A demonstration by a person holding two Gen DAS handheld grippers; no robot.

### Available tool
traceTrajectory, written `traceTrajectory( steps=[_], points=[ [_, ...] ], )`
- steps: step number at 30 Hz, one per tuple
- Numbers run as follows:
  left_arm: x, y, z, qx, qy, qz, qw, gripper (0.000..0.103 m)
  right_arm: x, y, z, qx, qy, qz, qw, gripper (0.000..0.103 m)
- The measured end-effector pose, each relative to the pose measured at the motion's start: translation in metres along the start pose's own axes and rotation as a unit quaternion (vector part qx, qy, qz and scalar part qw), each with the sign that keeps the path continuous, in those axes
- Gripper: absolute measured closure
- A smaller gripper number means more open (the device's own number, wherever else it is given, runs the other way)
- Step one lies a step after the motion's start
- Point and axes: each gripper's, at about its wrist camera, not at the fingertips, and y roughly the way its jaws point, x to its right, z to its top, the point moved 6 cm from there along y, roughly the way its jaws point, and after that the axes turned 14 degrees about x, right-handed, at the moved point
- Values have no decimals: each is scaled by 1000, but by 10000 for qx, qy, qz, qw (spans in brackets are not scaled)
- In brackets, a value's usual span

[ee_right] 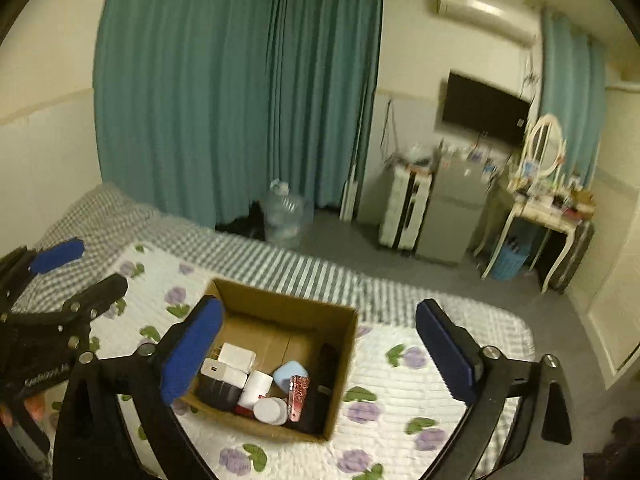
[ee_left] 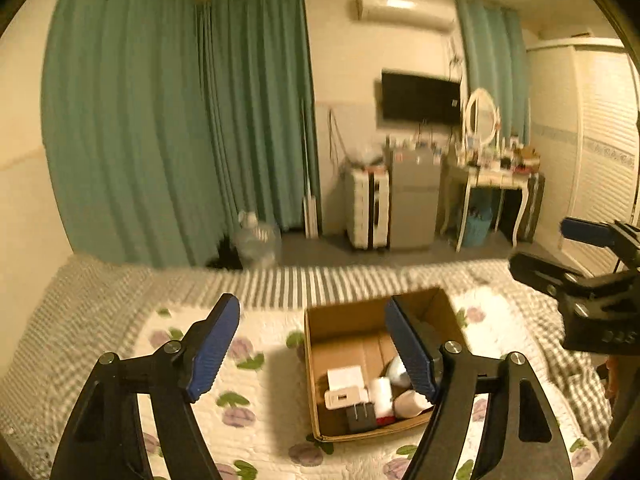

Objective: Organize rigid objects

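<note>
Both the left gripper and right gripper are wide open and empty, above the cardboard box at lower centre.

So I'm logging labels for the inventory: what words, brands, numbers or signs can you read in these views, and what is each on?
None can be read for certain.
White lettering on the left gripper body, seen in the right wrist view: too blurred to read.
White charger in the cardboard box: a small mark on its face, too small to read.
Red patterned case: pattern only, no legible text.
Bottles on the dressing table: too far and blurred.
</note>
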Motion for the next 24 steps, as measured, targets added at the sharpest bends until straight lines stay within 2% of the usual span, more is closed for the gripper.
traceTrajectory(
  steps=[4,9,13,16,18,20,24],
  points=[
    [5,-38,17,353,-21,-4,9994,23,1,-54,16,333,80,-147,9993,0],
    [8,-69,17,588,-51,-4,9983,22,2,-91,11,488,90,-346,9982,0],
    [6,-79,-9,601,-231,25,9979,22,1,-104,-14,665,439,-288,9964,0],
    [13,-77,-37,578,-103,105,9982,22,-1,-101,-44,726,533,-382,9952,0],
    [17,-80,-53,652,1,147,9978,22,0,-99,-63,839,597,-465,9936,0],
    [20,-79,-71,771,71,235,9967,22,0,-89,-84,778,678,-476,9935,0],
    [23,-68,-96,493,-3,160,9987,22,-6,-76,-106,667,404,-561,9954,0]
  ],
)
